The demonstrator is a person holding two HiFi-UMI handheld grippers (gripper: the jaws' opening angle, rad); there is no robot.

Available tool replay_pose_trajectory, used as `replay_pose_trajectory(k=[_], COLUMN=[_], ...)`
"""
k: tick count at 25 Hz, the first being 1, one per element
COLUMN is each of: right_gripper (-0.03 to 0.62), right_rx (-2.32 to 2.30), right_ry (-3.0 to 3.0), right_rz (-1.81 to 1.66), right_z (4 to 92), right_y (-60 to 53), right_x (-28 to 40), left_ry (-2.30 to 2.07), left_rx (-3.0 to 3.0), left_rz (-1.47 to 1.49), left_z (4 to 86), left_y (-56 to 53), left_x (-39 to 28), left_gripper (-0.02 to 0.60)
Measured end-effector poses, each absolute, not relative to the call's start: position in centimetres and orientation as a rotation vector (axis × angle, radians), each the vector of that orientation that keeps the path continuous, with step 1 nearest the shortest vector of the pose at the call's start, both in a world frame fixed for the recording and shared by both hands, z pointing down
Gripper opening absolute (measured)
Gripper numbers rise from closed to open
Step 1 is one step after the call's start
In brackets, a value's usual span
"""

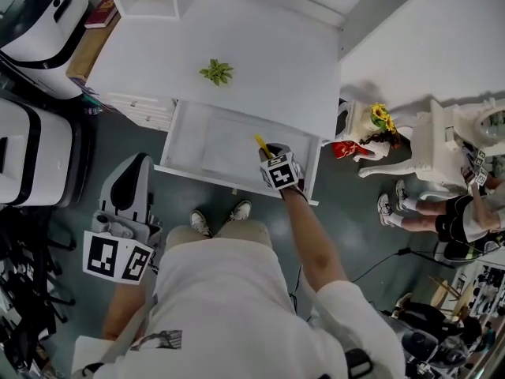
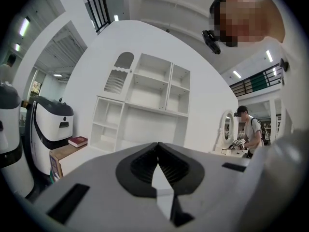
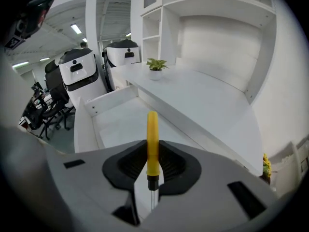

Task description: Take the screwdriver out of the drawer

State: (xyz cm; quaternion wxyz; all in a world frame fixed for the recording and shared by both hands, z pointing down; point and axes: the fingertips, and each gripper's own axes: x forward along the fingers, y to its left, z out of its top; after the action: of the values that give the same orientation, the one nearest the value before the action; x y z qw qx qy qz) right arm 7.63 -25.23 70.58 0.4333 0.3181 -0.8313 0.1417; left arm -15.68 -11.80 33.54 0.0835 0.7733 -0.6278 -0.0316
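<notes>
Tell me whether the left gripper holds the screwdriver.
No, the left gripper has its fingers closed on nothing, while the yellow screwdriver is clamped in the right gripper.

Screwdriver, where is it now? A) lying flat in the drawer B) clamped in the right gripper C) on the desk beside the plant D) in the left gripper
B: the right gripper view shows the screwdriver with its yellow handle pinched between the jaws of the right gripper, over the open drawer; the left gripper holds nothing.
</notes>
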Motion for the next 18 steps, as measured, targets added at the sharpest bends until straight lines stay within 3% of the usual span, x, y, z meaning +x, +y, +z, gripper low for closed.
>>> replay_pose_trajectory(k=[18], right_gripper=[0.083], right_rx=[1.169], right_ry=[-2.222], right_rz=[0.485], right_z=[60.8], right_y=[-24.5], right_x=[12.6], left_ry=[-1.767], left_rx=[2.466], left_rz=[-0.143], left_z=[31.5], left_y=[-12.9], left_x=[-12.6], left_gripper=[0.015])
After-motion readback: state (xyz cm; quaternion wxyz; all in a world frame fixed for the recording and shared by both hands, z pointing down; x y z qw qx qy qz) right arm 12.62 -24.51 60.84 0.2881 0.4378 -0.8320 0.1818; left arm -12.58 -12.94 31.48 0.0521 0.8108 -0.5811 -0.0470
